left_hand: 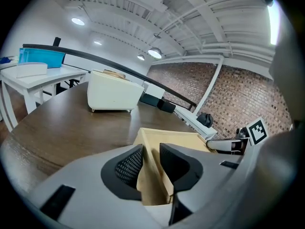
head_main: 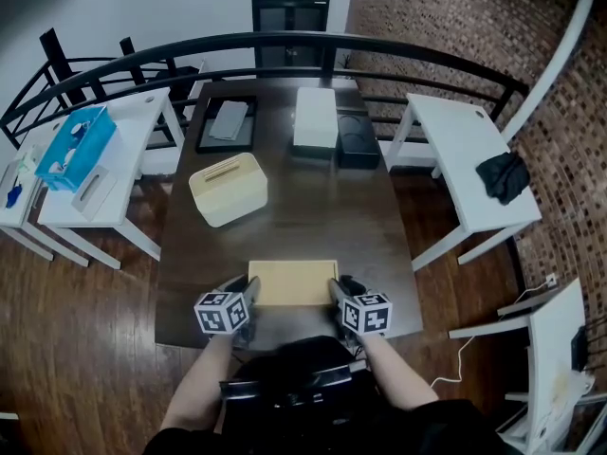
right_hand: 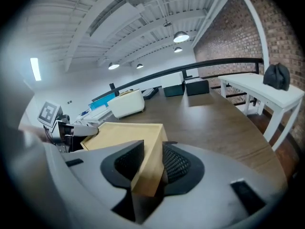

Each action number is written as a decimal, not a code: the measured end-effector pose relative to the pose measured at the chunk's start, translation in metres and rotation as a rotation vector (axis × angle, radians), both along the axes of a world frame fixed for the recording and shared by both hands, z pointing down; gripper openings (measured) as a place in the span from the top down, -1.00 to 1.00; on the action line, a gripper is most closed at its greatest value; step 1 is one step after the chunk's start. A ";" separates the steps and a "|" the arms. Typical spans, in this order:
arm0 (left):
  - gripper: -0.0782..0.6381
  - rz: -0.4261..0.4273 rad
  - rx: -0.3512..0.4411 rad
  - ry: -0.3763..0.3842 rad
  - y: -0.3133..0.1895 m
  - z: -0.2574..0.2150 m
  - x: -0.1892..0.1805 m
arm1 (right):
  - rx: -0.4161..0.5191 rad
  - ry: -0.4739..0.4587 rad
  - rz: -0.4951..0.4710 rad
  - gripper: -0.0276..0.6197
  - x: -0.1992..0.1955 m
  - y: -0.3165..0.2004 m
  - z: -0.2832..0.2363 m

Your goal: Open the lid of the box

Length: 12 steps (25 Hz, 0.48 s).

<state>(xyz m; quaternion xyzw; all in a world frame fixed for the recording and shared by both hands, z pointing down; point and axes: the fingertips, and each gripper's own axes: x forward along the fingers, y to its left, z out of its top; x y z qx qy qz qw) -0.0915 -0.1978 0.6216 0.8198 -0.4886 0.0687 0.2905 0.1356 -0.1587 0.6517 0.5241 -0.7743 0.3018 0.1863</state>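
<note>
A flat tan box [head_main: 292, 282] lies at the near edge of the dark wooden table [head_main: 313, 216]. My left gripper [head_main: 248, 290] is at its near left corner. In the left gripper view the box's edge [left_hand: 155, 173] fills the gap of that gripper [left_hand: 151, 168], and both pads touch it. My right gripper [head_main: 337, 290] is at the near right corner. The right gripper view shows the box corner [right_hand: 147, 168] wedged between both pads of that gripper [right_hand: 151, 163]. The box rests flat with its lid down.
A cream container [head_main: 228, 189] stands mid-table. A white box [head_main: 315, 118], a black box [head_main: 358, 138] and a black tray [head_main: 227, 123] sit at the far end. White side tables flank the table: a blue box [head_main: 76, 145] on the left one, a black cloth [head_main: 503, 175] on the right one.
</note>
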 end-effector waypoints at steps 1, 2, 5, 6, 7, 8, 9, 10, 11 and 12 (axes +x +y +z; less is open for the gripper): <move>0.48 -0.001 -0.002 0.003 0.000 0.000 -0.002 | -0.002 -0.008 0.002 0.53 0.000 0.000 0.000; 0.50 -0.005 -0.004 0.005 -0.001 0.000 -0.005 | -0.001 -0.017 0.001 0.53 -0.001 0.000 0.000; 0.52 -0.041 -0.016 0.023 -0.003 0.001 -0.023 | 0.001 -0.044 -0.004 0.53 -0.003 0.000 -0.001; 0.53 -0.057 -0.020 0.029 -0.003 0.002 -0.030 | 0.000 -0.051 -0.004 0.53 -0.003 0.000 -0.001; 0.53 -0.072 -0.023 0.032 -0.004 0.002 -0.038 | 0.000 -0.054 -0.001 0.53 -0.002 -0.001 -0.001; 0.54 -0.084 -0.024 0.032 -0.004 0.003 -0.046 | 0.001 -0.054 0.002 0.52 -0.001 -0.001 -0.001; 0.54 -0.094 -0.024 0.029 -0.004 0.003 -0.054 | 0.001 -0.053 0.005 0.53 -0.001 -0.001 -0.002; 0.55 -0.103 -0.021 0.022 -0.004 0.003 -0.061 | 0.002 -0.054 0.006 0.53 -0.001 0.000 -0.002; 0.56 -0.110 -0.017 0.011 -0.005 0.002 -0.069 | 0.003 -0.055 0.009 0.53 -0.001 0.000 -0.002; 0.56 -0.116 -0.012 -0.001 -0.005 0.001 -0.076 | 0.005 -0.055 0.015 0.53 0.000 0.000 -0.002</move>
